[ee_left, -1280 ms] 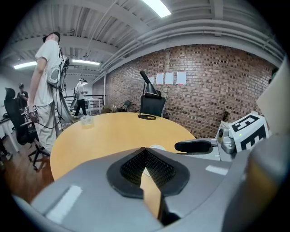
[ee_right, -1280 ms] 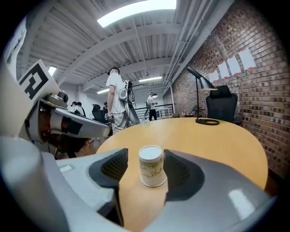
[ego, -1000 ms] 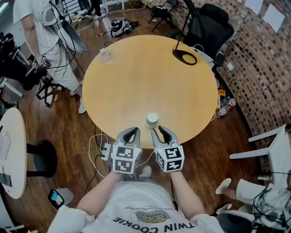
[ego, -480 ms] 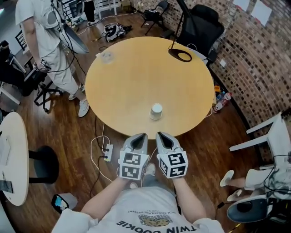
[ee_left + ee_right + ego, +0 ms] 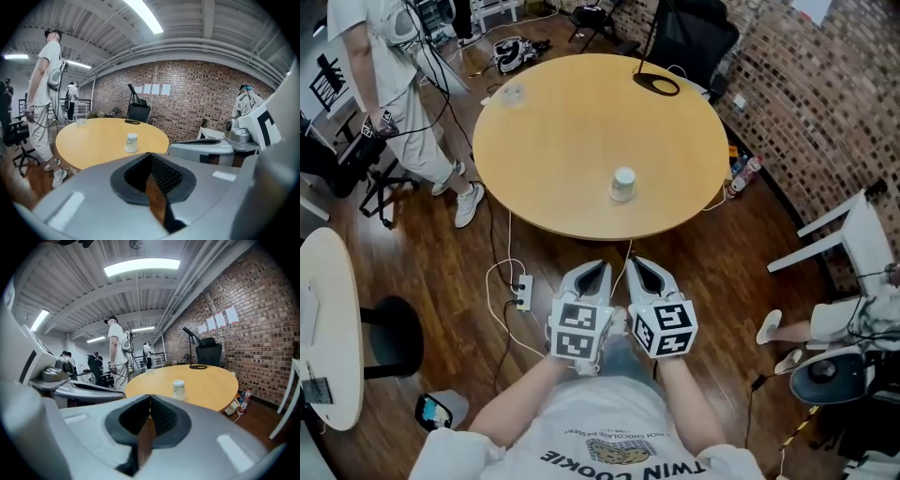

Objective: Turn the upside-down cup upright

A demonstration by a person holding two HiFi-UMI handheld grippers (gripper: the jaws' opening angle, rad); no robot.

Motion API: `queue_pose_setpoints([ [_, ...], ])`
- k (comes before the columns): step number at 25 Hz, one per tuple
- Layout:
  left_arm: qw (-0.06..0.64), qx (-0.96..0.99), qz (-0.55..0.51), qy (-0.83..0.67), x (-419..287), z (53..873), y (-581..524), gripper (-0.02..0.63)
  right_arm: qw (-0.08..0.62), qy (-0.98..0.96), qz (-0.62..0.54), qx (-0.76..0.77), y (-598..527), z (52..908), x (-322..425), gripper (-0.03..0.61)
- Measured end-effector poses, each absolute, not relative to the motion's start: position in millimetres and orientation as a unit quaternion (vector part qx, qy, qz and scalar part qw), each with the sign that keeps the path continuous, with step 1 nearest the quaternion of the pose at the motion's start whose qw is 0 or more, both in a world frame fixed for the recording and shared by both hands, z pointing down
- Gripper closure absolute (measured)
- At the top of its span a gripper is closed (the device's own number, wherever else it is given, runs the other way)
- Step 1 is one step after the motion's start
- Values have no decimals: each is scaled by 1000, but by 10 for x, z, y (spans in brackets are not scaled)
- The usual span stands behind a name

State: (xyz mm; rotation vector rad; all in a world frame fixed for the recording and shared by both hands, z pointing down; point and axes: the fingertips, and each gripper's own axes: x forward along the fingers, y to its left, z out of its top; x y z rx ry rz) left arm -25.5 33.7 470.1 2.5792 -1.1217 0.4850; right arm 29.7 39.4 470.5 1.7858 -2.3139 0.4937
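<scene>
We see the cup (image 5: 623, 184) standing vertical on the desk (image 5: 553, 122) near its near edge, well apart on the far side of the clenched, empty left hand-held gripper (image 5: 594, 270) and the right hand-held gripper (image 5: 637, 266), slightly nearer, jaws just closed on nothing.

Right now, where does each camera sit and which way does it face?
Head view: on the person's head, looking steeply down at table and cup; forearms, left claw, right claw show.
Left gripper view: on the left claw, facing the table; its closed jaws show.
Right gripper view: on the right claw, likewise; closed jaws show.
All share the cup.
</scene>
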Motion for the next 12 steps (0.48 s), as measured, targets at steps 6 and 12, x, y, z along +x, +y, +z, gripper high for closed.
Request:
queue_pose_setpoints([
  [6, 153, 898, 171, -375, -313, 4650, 623, 607, 90, -769, 176, 608, 710, 4633, 180, 574],
  [12, 161, 898, 171, -372, -379, 4614, 775, 607, 92, -767, 189, 606, 876, 4619, 83, 574],
])
